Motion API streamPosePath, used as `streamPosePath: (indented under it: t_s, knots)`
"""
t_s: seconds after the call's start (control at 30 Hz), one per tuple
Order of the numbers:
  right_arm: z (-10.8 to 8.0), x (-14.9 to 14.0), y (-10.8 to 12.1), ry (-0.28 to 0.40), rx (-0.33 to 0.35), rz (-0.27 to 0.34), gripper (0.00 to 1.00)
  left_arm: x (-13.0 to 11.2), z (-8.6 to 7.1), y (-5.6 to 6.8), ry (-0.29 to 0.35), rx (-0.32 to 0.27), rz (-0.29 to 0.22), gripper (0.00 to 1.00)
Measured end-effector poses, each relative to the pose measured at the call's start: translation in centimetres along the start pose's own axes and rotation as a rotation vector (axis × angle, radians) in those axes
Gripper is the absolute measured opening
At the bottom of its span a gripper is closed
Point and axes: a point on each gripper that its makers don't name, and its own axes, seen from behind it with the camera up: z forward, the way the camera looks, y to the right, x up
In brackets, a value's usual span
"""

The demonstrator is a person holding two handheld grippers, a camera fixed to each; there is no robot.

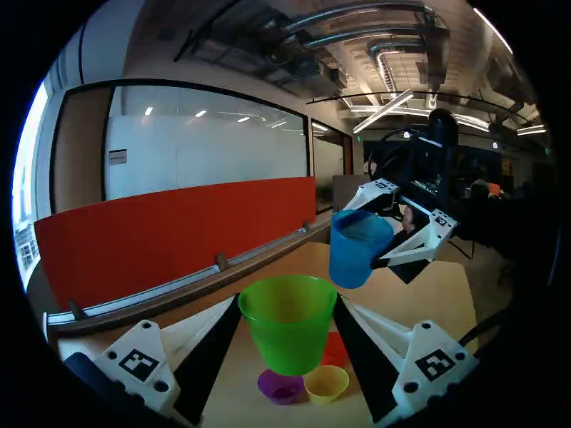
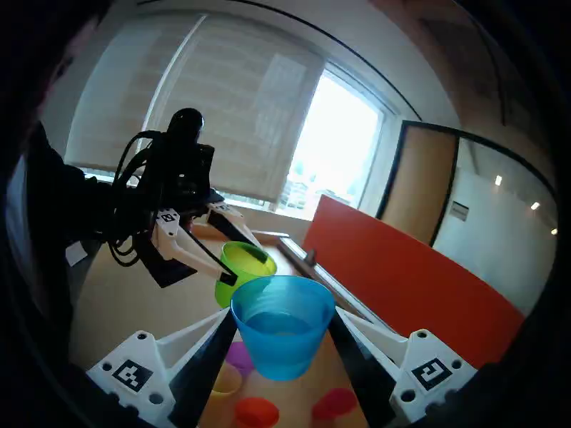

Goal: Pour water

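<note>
Partition: red-orange panel along the far table edge, straight ahead of me
Table: pale wood top
Glass wall: frosted, dark frame, behind the partition
Ceiling: exposed ducts, pipes
Strip lights: on
Window: bright daylight
Roller blind: down, beside the window
Door: tan panel, dark frame

The left hand-held gripper clamps a green cup; blue cup beyond.
</note>
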Motion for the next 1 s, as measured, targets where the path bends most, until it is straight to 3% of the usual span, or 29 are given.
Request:
streamPosePath:
  t_s: [0.27, 1.0]
  knots:
    - [0.4, 0.7, 0.6, -0.008, -0.013, -0.075, 0.90, -0.4, 0.2, 0.3, -0.001, -0.009, -0.021, 0.89]
    - [1.5, 3.7, 3.2, -0.001, -0.050, -0.243, 0.90, 0.3, 1.1, 2.3, 0.018, -0.040, -0.018, 0.89]
